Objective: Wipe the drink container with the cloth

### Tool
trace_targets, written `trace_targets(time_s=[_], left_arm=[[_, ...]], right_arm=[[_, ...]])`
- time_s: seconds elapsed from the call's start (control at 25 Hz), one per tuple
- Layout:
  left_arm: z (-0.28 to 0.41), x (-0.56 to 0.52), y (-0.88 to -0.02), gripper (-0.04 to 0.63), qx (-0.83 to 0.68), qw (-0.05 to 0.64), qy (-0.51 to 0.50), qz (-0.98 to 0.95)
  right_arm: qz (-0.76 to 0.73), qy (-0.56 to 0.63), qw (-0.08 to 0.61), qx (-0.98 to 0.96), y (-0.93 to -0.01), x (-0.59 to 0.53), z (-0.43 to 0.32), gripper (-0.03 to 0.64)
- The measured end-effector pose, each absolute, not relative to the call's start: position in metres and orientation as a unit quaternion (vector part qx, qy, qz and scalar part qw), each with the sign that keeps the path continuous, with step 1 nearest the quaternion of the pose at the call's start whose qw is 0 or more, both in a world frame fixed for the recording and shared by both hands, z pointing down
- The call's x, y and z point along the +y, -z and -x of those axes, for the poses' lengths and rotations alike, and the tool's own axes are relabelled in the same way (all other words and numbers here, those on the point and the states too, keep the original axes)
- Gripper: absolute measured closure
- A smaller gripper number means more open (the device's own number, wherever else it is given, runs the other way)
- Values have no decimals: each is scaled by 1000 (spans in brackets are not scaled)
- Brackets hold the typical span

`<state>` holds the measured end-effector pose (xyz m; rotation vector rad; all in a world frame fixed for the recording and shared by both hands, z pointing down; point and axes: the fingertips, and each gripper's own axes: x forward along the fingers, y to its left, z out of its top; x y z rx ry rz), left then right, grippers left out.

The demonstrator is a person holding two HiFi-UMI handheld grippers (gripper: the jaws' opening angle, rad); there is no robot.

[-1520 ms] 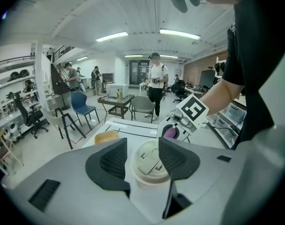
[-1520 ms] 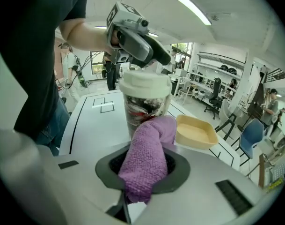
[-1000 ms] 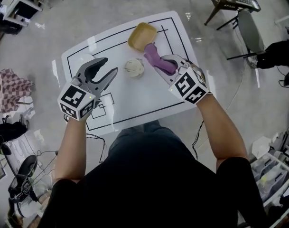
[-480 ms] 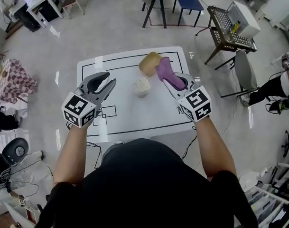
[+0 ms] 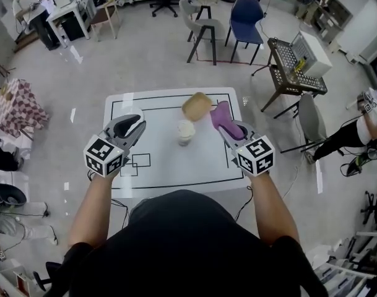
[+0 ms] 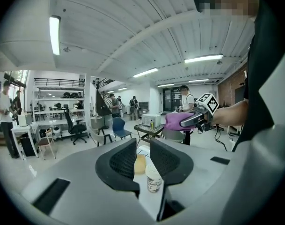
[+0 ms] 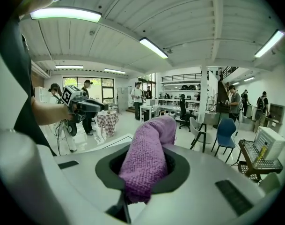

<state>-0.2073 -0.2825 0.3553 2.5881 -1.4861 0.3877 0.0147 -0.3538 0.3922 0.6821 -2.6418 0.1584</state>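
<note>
A pale paper cup (image 5: 186, 132) stands mid-table, with a tan bowl (image 5: 197, 106) just behind it. My right gripper (image 5: 227, 127) is shut on a purple knitted cloth (image 5: 223, 117), held in the air to the right of the cup; the cloth (image 7: 149, 156) fills its jaws. My left gripper (image 5: 137, 124) hovers left of the cup. Its jaws have just been closing and stand a narrow gap apart, with nothing between them. Through that gap in the left gripper view (image 6: 142, 144) the cup (image 6: 153, 179) and bowl (image 6: 140, 164) show far below.
The white table (image 5: 163, 166) has black marked lines. Around it are a blue chair (image 5: 245, 17), grey chairs (image 5: 203, 26), a metal cart (image 5: 296, 57) with a box at the right, a checkered-cloth table (image 5: 18, 107) at the left, and several people across the room.
Both grippers have risen from the table and drawn back from the cup. The left jaws have narrowed. The cloth stays in the right gripper. More of the room shows.
</note>
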Motion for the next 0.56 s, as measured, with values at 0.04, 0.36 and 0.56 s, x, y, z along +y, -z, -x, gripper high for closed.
trace_targets(time_s=[0.04, 0.36, 0.56], left_arm=[[206, -282, -357, 489, -491, 67, -132, -859], [202, -274, -341, 495, -492, 58, -126, -860], [202, -260, -332, 495, -486, 56, -129, -863]], right_arm=[[-249, -58, 201, -946, -391, -357, -19, 538], [-265, -64, 174, -946, -366, -361, -29, 538], [-264, -68, 174, -946, -362, -345, -27, 538]])
